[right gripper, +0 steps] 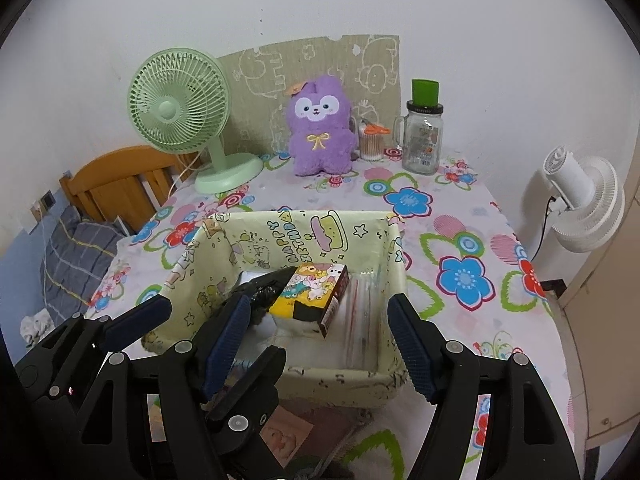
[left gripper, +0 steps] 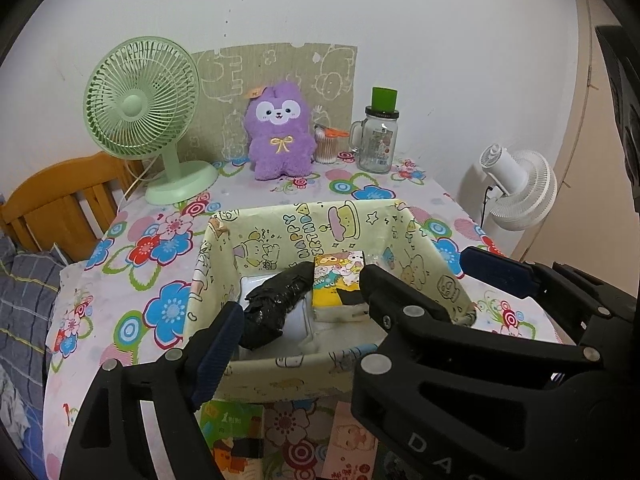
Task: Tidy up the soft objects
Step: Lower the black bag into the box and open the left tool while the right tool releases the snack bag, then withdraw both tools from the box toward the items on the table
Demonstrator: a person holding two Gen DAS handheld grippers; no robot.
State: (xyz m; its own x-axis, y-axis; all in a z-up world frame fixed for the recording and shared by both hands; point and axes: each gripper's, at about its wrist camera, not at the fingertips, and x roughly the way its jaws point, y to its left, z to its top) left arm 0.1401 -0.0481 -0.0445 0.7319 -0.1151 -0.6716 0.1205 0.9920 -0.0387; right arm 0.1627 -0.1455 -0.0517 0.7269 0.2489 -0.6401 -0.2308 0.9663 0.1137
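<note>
My storage box [right gripper: 280,376] on the counter [right gripper: 472,236] already holds a black crumpled bundle [left gripper: 276,304] and a cartoon-printed tissue pack [right gripper: 310,292]; the purple plush toy [right gripper: 320,128] sits well apart at the back wall, apparently still to be put away. Both my left hand-held gripper [left gripper: 300,312] and right hand-held gripper [right gripper: 320,332] hover spread wide over the box, gripping nothing.
</note>
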